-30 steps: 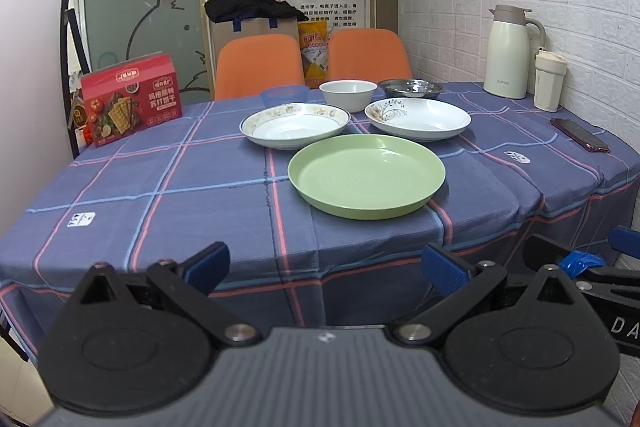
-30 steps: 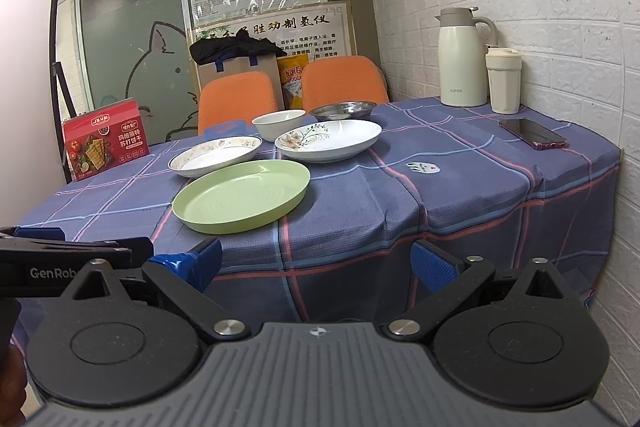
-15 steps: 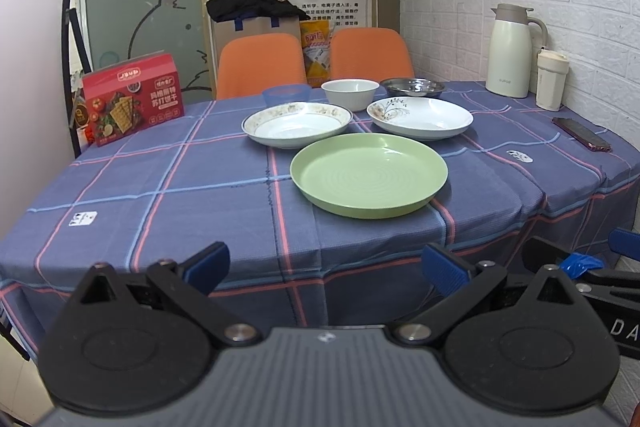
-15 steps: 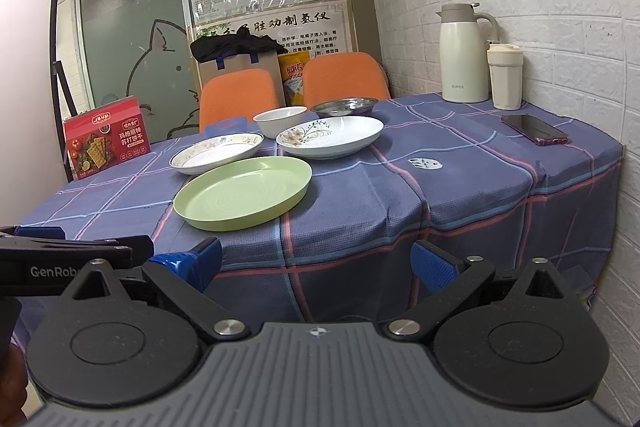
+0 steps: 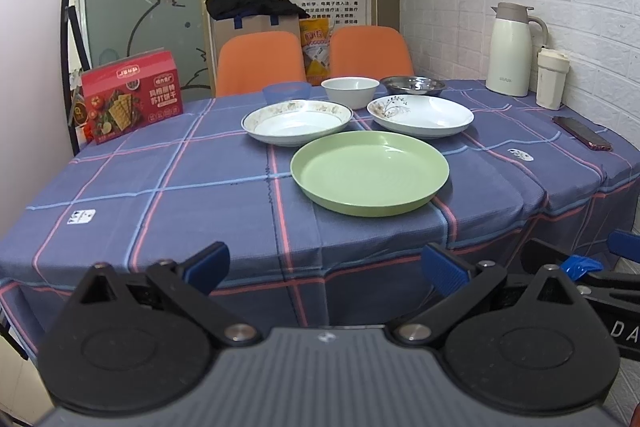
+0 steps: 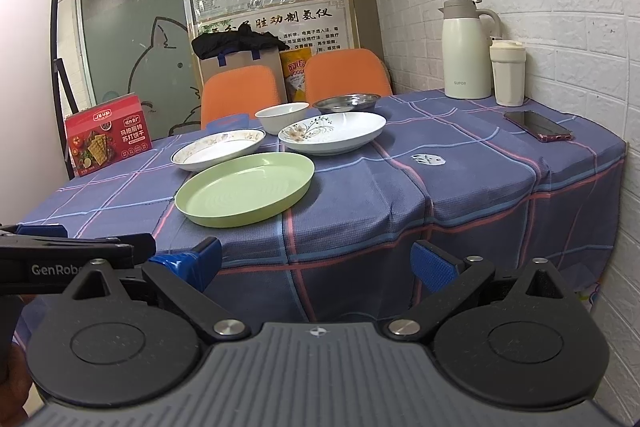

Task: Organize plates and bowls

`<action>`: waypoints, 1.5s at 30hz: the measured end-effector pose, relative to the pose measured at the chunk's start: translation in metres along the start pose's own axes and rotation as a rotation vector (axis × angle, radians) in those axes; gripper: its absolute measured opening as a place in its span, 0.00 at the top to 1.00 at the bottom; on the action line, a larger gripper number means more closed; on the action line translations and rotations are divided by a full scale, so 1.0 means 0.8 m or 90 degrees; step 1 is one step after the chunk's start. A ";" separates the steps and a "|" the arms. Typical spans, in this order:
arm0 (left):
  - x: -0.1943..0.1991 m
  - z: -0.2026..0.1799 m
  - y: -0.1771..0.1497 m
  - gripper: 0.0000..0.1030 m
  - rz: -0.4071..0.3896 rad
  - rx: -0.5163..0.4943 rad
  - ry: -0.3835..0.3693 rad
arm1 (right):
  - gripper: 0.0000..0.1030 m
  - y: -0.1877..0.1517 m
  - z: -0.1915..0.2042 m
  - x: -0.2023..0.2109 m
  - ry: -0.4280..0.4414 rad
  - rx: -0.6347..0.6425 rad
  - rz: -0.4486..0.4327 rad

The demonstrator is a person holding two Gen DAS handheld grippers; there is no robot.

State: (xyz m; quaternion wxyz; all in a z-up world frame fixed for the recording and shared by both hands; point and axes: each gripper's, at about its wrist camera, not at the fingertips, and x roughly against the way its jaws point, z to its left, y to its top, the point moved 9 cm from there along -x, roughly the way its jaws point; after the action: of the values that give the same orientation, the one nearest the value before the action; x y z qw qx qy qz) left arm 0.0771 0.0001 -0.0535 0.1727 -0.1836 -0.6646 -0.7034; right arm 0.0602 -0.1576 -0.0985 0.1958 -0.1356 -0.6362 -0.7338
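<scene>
- Left gripper (image 5: 325, 267): jaws spread wide, blue pads apart, nothing between them; it hangs off the near edge of the table, short of the dishes.
- Right gripper (image 6: 316, 263): likewise released, empty, low in front of the tablecloth (image 6: 460, 187) overhang. Left unit's side plate shows at this view's left edge, lettering "GenRob…" cut off.
- Green plate (image 5: 370, 173): nearest dish, flat on the cloth, close to the near table edge.
- Gold-rimmed plate (image 5: 297, 122): behind and left of the green one, edges nearly touching.
- Floral plate (image 5: 420, 115): behind and right, branch motif on its inner wall.
- White bowl (image 5: 350, 91): upright, behind the gap between the two white plates.
- Blue bowl (image 5: 287, 92): left of the white bowl, translucent.
- Steel dish (image 5: 413, 85): right of the white bowl, farthest back.
- Thermos jug (image 6: 467, 50): against the brick wall, marked "SUPOR"; cream tumbler (image 6: 508, 73) just beside it.
- Phone (image 6: 538, 125): face up, right side of the table.
- Red cracker box (image 5: 132, 95): far left corner, Chinese print, too small to read with certainty.
- Two orange chairs (image 5: 260, 61) behind the table; the sign behind them carries large Chinese calligraphy.
</scene>
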 end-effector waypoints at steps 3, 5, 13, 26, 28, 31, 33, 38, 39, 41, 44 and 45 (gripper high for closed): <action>-0.012 -0.003 0.012 0.02 0.005 -0.001 -0.030 | 0.14 0.004 0.001 -0.007 -0.001 0.007 -0.014; -0.028 0.001 0.023 0.02 0.012 0.012 -0.047 | 0.14 0.003 0.002 -0.020 -0.005 0.027 -0.010; -0.122 0.048 0.034 0.02 0.106 0.069 -0.040 | 0.14 -0.008 -0.010 -0.105 0.001 0.006 0.129; -0.236 0.069 0.070 0.02 0.173 0.105 -0.083 | 0.14 0.081 0.020 -0.241 0.006 0.152 0.126; -0.247 0.069 0.071 0.02 0.181 0.097 -0.083 | 0.14 0.074 0.026 -0.250 0.022 0.157 0.147; -0.254 0.066 0.072 0.02 0.187 0.086 -0.103 | 0.14 0.072 0.029 -0.250 0.057 0.133 0.155; -0.257 0.062 0.073 0.04 0.186 0.070 -0.112 | 0.12 0.072 0.030 -0.251 0.073 0.137 0.146; -0.260 0.048 0.077 0.17 0.180 0.026 -0.126 | 0.12 0.071 0.029 -0.249 0.089 0.137 0.115; -0.260 0.046 0.077 0.20 0.180 0.015 -0.127 | 0.12 0.073 0.030 -0.251 0.088 0.135 0.130; -0.262 0.043 0.077 0.21 0.180 -0.002 -0.125 | 0.13 0.076 0.037 -0.257 0.096 0.137 0.152; -0.262 0.040 0.078 0.27 0.182 -0.003 -0.133 | 0.13 0.073 0.054 -0.261 0.128 0.148 0.152; -0.261 0.039 0.079 0.31 0.184 -0.004 -0.137 | 0.13 0.073 0.058 -0.262 0.136 0.153 0.150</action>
State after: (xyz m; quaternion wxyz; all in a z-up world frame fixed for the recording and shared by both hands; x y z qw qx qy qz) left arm 0.2910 0.0275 -0.0989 0.1992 -0.3515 -0.6441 -0.6496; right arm 0.2703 -0.0945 -0.1339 0.3616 -0.1059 -0.6744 -0.6350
